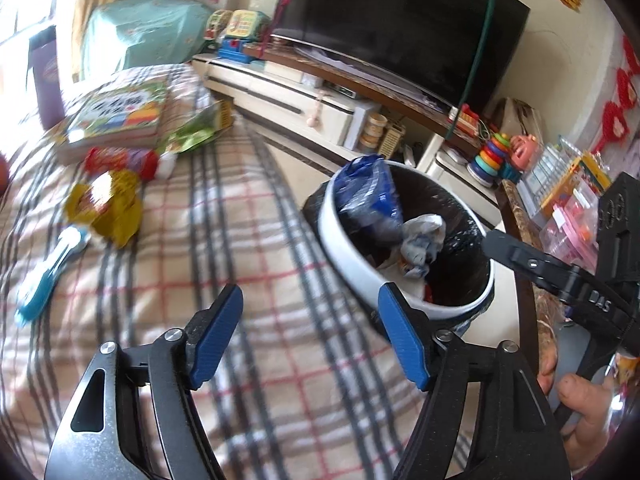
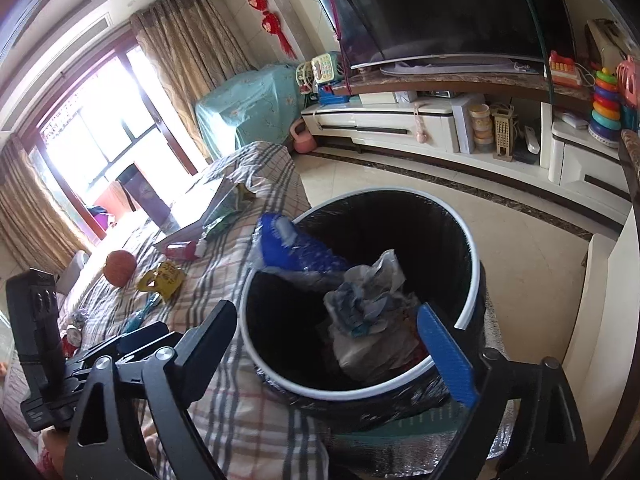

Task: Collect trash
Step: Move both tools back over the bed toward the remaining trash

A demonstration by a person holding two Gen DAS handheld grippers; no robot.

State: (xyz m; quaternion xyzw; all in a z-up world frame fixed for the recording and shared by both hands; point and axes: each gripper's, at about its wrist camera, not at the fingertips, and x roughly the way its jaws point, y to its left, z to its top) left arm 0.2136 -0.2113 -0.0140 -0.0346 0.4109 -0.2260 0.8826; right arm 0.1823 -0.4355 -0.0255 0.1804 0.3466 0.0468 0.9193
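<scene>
1. Black-lined trash bin (image 2: pixel 472 264) stands beside the plaid-covered surface (image 1: pixel 224 240); a blue wrapper (image 2: pixel 292 250) and crumpled paper (image 2: pixel 366 300) lie inside.
2. Left gripper (image 1: pixel 310 334), near the bin: jaws apart, empty.
3. Right gripper (image 2: pixel 328 350), over the bin: jaws wide, empty.
4. Yellow wrapper (image 1: pixel 110 208) lies on the plaid, away from the bin.

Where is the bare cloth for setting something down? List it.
Free: the plaid cloth between the yellow wrapper and the trash bin, running toward the camera. Crowded: the far end around the books, red packet and blue brush.
</scene>
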